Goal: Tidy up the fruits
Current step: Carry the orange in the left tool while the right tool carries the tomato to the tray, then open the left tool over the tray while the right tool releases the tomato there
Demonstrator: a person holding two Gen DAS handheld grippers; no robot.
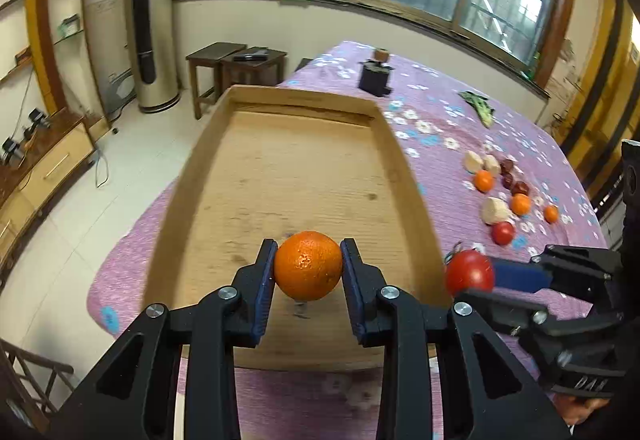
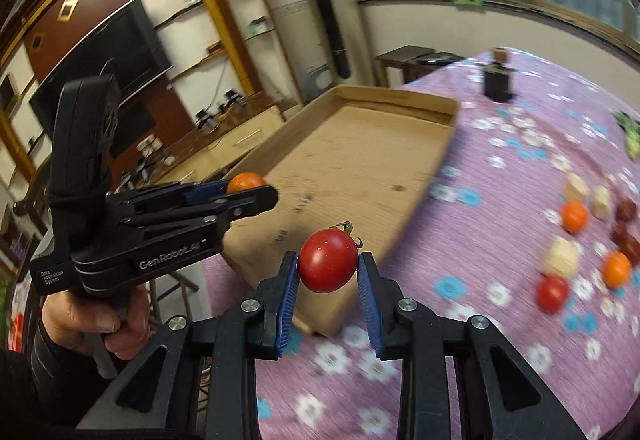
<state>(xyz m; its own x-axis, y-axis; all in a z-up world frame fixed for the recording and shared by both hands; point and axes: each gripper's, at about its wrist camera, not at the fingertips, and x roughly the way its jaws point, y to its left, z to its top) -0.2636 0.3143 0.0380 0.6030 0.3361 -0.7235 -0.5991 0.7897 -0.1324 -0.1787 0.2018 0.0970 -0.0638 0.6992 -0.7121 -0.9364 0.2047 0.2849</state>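
My left gripper (image 1: 308,260) is shut on an orange (image 1: 308,266) and holds it above the near end of a shallow wooden tray (image 1: 192,175). The orange (image 2: 245,181) and the left gripper (image 2: 256,191) also show in the right wrist view. My right gripper (image 2: 328,268) is shut on a red tomato (image 2: 328,260), held in the air over the tray's (image 2: 400,95) near right corner. The tomato (image 1: 469,272) and the right gripper (image 1: 472,276) show in the left wrist view, right of the tray.
On the purple flowered cloth (image 1: 440,111), right of the tray, lie small oranges (image 1: 484,180), a tomato (image 1: 503,232), pale chunks (image 1: 496,210) and dark red fruits (image 1: 508,171). A black box (image 1: 375,78) and green vegetables (image 1: 478,105) lie farther back. Stools (image 1: 236,67) stand beyond the table.
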